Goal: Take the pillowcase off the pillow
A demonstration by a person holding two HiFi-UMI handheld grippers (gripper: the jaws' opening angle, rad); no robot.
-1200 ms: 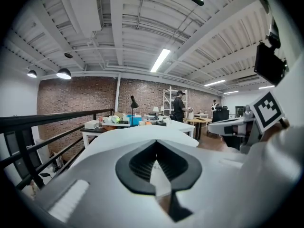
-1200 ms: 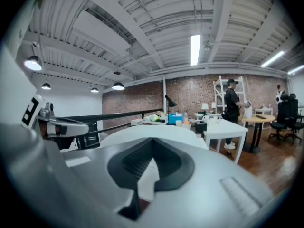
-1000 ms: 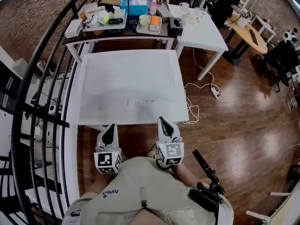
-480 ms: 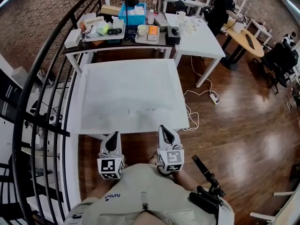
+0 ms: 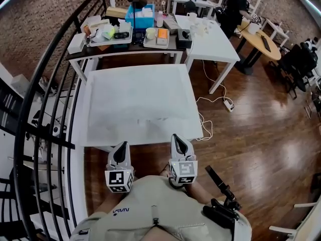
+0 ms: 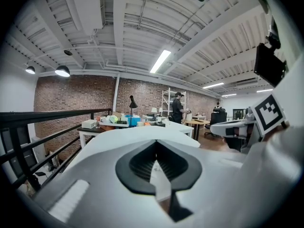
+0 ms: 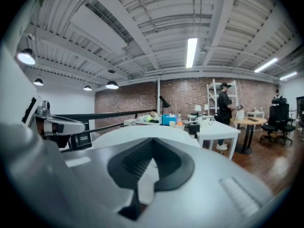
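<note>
Got left grey gripper and right grey gripper both pinched shut on nothing, with what looks like the flat white square pillow laid out dead ahead at 12 o'clock, about equally near either.

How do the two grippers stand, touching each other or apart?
Apart. The head view shows the left gripper and the right gripper side by side, with a strip of wooden floor between them.

A brick wall fills the upper left, a black railing curves down the left edge, and a glossy wooden floor spreads right.
</note>
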